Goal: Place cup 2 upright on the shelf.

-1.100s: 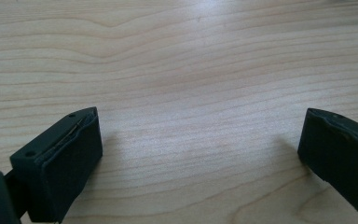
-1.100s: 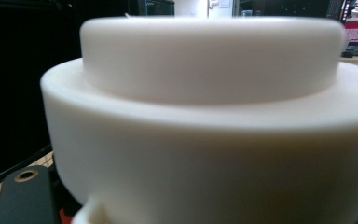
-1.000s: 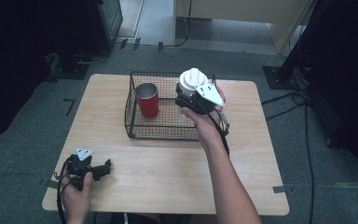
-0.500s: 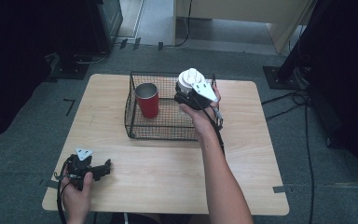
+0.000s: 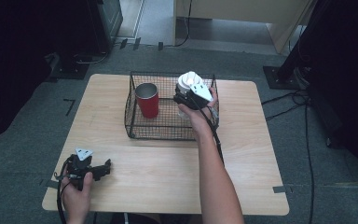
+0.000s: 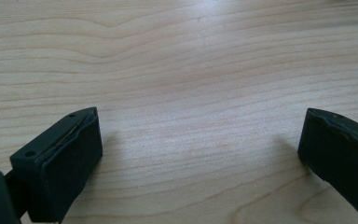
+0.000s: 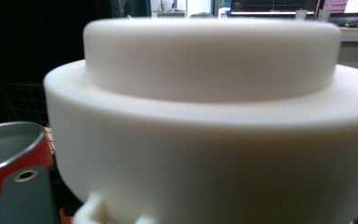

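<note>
- The right gripper is clenched on a white stepped lid or cap; in the right gripper view the white piece sits right against the camera, and what hangs beneath it, if anything, cannot be made out.
- Taking the wire basket as the landmark: the white piece is held over the basket's right half, near its far right corner, at about rim height. The red cup stands upright in the basket's left half, apart from the white piece.
- The work in hand appears to be lowering the white piece into the basket beside the cup.
- To do it well, keep the grip firm and the piece level while it goes down, so that it lands flat rather than on an edge.
- Aim for the open floor in the basket's right half, staying off the right wall and the far rim, where the gripper body or its cable could snag the wire.
- Leave a gap to the cup so that the knuckles do not tip it.
- Let go only once the piece rests on the basket floor.
- The left gripper lies on the wooden table well in front of the basket, toward its left, jaws spread wide with nothing between them; it can stay there.
</note>
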Demonstrator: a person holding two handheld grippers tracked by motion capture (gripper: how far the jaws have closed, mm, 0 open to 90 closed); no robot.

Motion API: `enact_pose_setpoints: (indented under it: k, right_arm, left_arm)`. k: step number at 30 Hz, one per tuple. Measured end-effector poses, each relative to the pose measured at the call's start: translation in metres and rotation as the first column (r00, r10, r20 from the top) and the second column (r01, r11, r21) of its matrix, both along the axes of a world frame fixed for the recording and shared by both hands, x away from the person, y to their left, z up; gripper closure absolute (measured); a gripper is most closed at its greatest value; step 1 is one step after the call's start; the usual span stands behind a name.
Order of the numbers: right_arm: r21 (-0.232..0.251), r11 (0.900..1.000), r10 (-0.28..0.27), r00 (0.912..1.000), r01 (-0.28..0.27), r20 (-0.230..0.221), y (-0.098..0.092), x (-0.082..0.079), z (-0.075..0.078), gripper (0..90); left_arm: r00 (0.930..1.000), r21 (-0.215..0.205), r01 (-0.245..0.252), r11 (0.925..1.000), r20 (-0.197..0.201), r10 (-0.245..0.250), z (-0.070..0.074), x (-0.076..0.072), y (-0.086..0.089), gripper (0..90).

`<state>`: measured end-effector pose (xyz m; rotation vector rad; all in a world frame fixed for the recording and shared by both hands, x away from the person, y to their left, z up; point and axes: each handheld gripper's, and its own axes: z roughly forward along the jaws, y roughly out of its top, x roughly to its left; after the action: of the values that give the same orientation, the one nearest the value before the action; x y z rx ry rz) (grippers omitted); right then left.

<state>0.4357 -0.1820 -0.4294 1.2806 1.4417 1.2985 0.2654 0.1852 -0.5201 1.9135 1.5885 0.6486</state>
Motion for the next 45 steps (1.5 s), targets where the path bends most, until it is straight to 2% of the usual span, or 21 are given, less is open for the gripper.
enact_pose_setpoints:
  k: [10,22,29,34,37,45]
  right_arm:
    - [-0.022,1.0,0.009,0.9994,-0.01,-0.035,0.004,0.004,-0.013,15.7]
    - [0.004,1.0,0.017,0.9957,-0.017,-0.091,0.001,0.006,-0.018,15.5]
    - [-0.011,0.998,0.053,0.9936,-0.055,-0.1,-0.001,0.003,-0.016,14.2]
    - [0.0,0.996,0.086,0.99,-0.086,-0.112,-0.001,-0.001,-0.014,7.6]
    - [-0.002,0.996,0.089,0.9902,-0.089,-0.108,0.0,-0.002,-0.013,3.5]
    - [0.01,0.997,0.077,0.9944,-0.076,-0.072,-0.006,-0.005,-0.004,2.7]
  left_arm:
    - [1.0,0.0,0.0,1.0,0.0,0.0,0.0,0.0,0.0,0.4]
    - [1.0,0.0,-0.001,1.0,-0.001,0.001,0.0,0.0,0.0,0.4]
    - [1.0,0.0,-0.001,1.0,0.0,0.001,0.0,0.0,0.0,0.4]
    - [1.0,0.001,0.001,1.0,0.0,-0.001,0.0,0.0,0.0,0.4]
    - [1.0,0.001,0.001,1.0,0.0,-0.001,0.0,0.0,0.0,0.4]
    - [1.0,0.001,0.001,1.0,0.0,-0.001,0.0,0.0,0.0,0.4]
